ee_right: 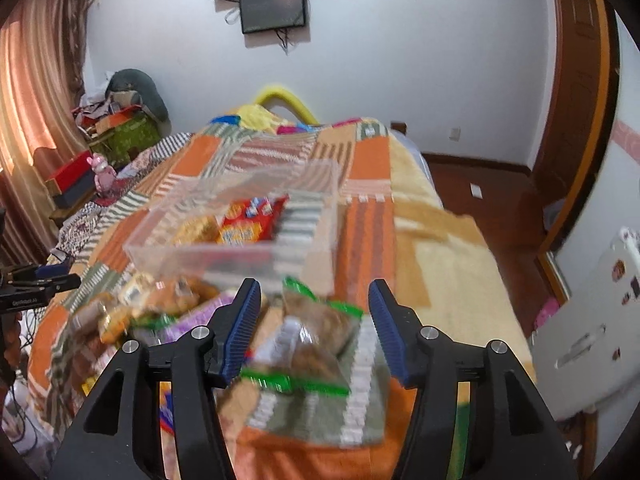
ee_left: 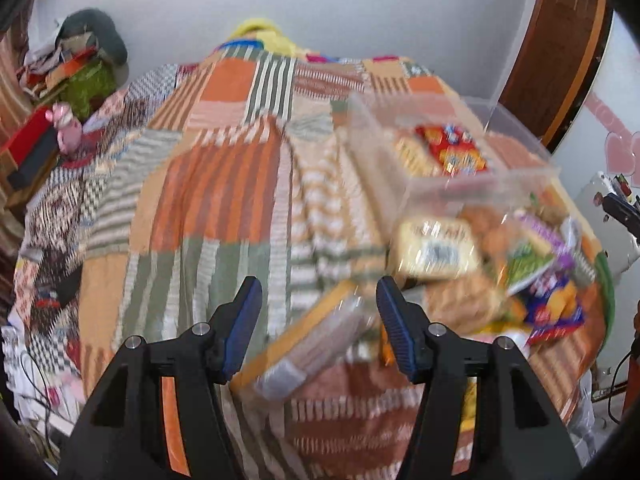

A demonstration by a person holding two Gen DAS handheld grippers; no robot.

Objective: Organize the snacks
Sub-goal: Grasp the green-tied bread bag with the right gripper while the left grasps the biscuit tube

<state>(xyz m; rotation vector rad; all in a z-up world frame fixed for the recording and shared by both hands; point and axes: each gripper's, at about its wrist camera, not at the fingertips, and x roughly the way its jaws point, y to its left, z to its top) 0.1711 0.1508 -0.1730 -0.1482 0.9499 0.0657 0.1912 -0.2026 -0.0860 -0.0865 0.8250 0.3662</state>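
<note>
A clear plastic bin sits on the patchwork bedspread and holds a red snack pack and a yellow one. It also shows in the right wrist view. My left gripper is open above an orange-edged wafer pack lying between its fingers. A pile of snack packs lies to its right. My right gripper is open over a green-edged clear snack bag. More packs lie to its left. Both views are blurred.
The bed's right edge drops to a wooden floor. A cluttered side table with a pink toy stands on the left. A white appliance stands at the right. A screen hangs on the far wall.
</note>
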